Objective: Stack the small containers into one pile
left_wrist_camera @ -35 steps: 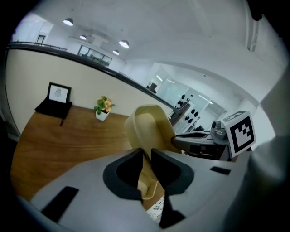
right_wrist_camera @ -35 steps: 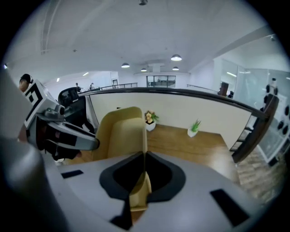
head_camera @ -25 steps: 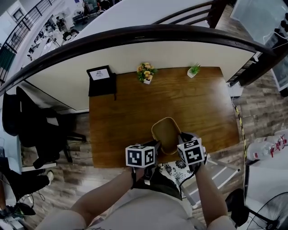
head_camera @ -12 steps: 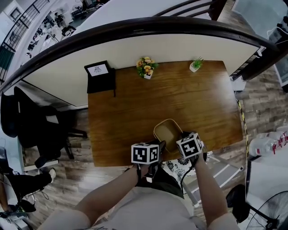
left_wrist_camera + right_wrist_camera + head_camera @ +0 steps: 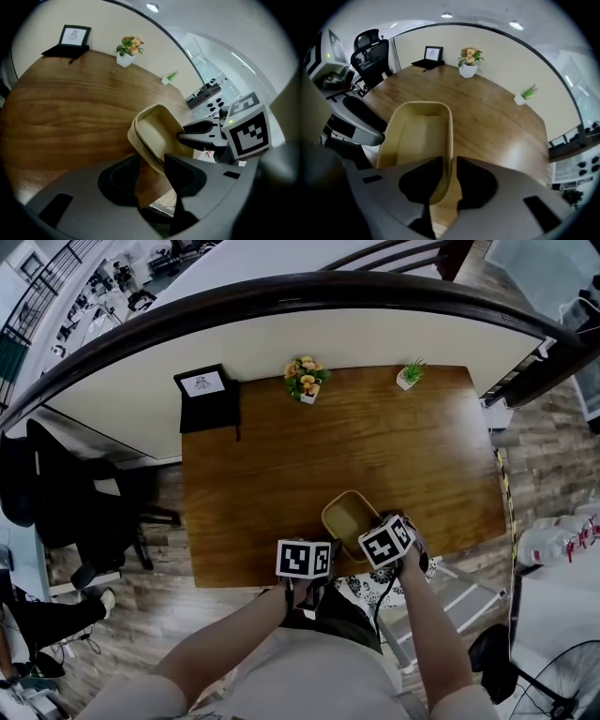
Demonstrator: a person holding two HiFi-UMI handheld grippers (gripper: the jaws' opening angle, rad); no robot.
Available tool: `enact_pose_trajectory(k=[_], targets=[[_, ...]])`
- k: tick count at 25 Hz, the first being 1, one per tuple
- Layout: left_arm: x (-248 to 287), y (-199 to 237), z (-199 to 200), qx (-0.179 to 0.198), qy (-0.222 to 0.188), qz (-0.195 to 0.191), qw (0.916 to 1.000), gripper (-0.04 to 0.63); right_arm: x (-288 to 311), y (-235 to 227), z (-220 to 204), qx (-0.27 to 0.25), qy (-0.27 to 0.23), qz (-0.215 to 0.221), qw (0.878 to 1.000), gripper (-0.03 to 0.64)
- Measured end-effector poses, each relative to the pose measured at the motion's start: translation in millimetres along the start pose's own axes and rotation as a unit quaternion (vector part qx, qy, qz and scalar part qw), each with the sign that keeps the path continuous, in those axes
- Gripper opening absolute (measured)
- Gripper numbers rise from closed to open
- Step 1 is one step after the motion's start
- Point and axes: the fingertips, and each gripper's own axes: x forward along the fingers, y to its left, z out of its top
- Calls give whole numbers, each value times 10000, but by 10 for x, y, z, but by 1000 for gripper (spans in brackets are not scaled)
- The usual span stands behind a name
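A nested pile of tan containers [image 5: 347,518] sits at the near edge of the wooden table [image 5: 281,474]. My left gripper [image 5: 328,547] is at the pile's near left corner. In the left gripper view its jaws straddle the rim of the pile [image 5: 157,131] with clear gaps, open, and they have just been opening. My right gripper [image 5: 377,536] points steeply down at the pile's right side. In the right gripper view the pile's right wall [image 5: 449,140] stands between its jaws, which have just been opening a little and no longer press it.
A flower pot [image 5: 305,385], a small green plant [image 5: 408,377] and a black framed stand [image 5: 206,390] line the table's far edge. A black office chair [image 5: 56,493] stands left of the table. The person's lap lies right below the near edge.
Both grippers have come down with the pile, which now rests on the table near its front edge. The right gripper's cube has rolled. Both pairs of jaws stand wider.
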Motion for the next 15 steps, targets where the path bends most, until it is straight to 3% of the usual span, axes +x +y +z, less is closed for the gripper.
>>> enact_pose_trajectory(k=[3, 8, 15], targets=[[40, 63, 2, -12, 29, -91, 10000, 202, 96, 30, -43, 82, 19, 34, 10000, 185], [81, 129, -10, -286, 44, -244, 9993, 236, 213, 29, -90, 397, -66, 144, 9991, 192], [99, 177, 27, 249, 110, -188, 9995, 285, 277, 16, -100, 581, -9, 459, 9973, 205]])
